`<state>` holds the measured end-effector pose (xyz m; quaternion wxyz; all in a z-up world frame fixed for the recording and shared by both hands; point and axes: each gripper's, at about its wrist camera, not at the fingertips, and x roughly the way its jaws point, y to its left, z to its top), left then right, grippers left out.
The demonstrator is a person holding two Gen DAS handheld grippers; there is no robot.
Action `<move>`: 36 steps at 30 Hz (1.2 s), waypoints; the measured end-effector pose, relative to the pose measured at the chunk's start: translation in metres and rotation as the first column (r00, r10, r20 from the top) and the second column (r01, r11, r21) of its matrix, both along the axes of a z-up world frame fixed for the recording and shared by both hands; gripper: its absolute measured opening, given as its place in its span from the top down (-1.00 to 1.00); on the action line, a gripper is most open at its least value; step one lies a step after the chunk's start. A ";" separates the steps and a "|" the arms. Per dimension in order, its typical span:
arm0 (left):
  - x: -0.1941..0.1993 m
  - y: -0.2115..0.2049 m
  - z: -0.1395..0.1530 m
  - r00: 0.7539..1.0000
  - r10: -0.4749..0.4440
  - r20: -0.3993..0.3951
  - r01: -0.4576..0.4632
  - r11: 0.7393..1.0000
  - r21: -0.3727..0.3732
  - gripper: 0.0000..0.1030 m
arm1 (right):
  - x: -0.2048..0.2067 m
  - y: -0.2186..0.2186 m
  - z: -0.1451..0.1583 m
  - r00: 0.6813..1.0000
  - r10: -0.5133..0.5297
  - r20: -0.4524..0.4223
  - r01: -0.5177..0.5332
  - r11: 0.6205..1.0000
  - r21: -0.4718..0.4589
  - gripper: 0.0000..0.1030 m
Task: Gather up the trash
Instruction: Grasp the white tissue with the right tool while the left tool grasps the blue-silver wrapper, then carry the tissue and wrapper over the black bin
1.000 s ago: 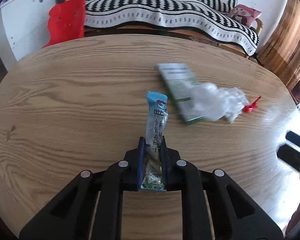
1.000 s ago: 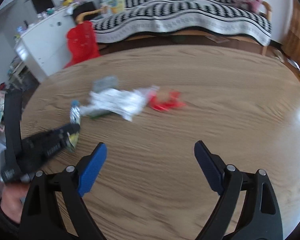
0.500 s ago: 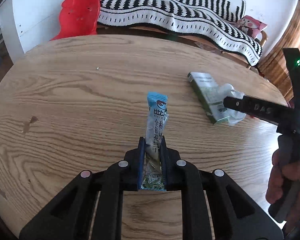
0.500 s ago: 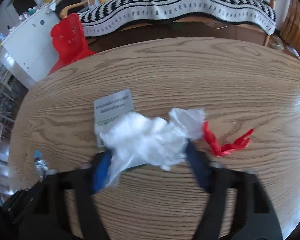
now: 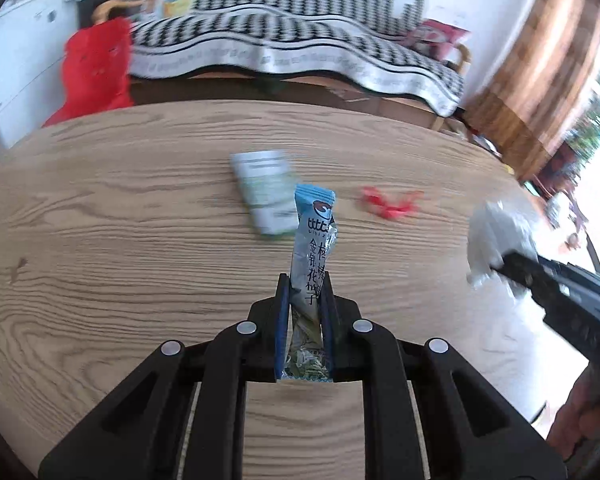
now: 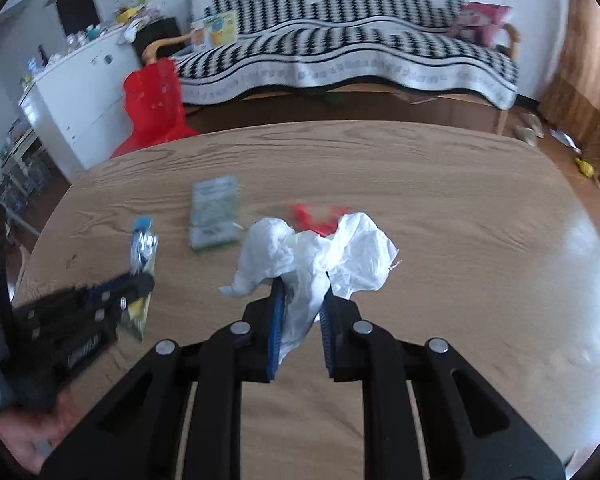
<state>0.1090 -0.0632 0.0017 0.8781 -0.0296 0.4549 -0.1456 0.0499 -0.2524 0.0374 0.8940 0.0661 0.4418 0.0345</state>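
My left claw (image 5: 305,280) is clamped tight on the blue snack wrapper (image 5: 314,236), which stands up out of the jaws, clear of the tabletop (image 5: 100,240). My right claw (image 6: 300,292) has just been closing, and its jaws now pinch the white plastic wad (image 6: 312,248) by a thin tail, with most of the bulk billowing above and to both sides. Beyond the claws, two pieces lie on the tabletop: the green-and-white packet (image 6: 214,212) at far left of centre, and the red scrap (image 6: 314,216) just behind the wad, partly hidden by it. I see no bin in either view, so I judge both loads have to be carried somewhere out of frame. My worry is the right grip: the plastic is slippery and loosely bunched, and only a little of it sits between the pads, so a quick swing could let it slide out or drop. The wad also blocks my view ahead from that camera, so I could brush the red scrap without noticing. The wrapper looks secure, though it is tall and could snag.
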 end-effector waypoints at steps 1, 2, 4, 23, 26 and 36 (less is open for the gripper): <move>-0.005 -0.016 0.003 1.000 -0.029 0.007 0.029 1.000 0.000 0.73 | -0.019 -0.022 0.001 0.999 -0.036 0.005 0.036 0.999 0.006 0.67; -0.009 -0.029 0.004 0.998 -0.054 0.013 0.054 0.999 0.000 0.73 | -0.030 -0.037 0.002 0.998 -0.060 0.008 0.060 0.998 0.011 0.67; -0.020 -0.060 0.007 0.993 -0.112 0.025 0.112 0.994 -0.003 0.73 | -0.055 -0.069 0.000 0.993 -0.117 0.013 0.117 0.993 0.012 0.67; -0.201 -0.381 -0.012 0.732 -0.678 0.060 0.681 0.731 -0.047 0.73 | -0.317 -0.376 -0.050 0.772 -0.632 -0.070 0.635 0.772 0.022 0.67; -0.225 -0.413 -0.025 0.686 -0.726 0.046 0.728 0.684 -0.048 0.74 | -0.352 -0.406 -0.069 0.739 -0.665 -0.106 0.671 0.741 0.027 0.67; -0.266 -0.476 -0.065 0.603 -0.798 -0.017 0.798 0.603 -0.021 0.74 | -0.381 -0.447 -0.134 0.675 -0.669 -0.310 0.709 0.704 0.024 0.67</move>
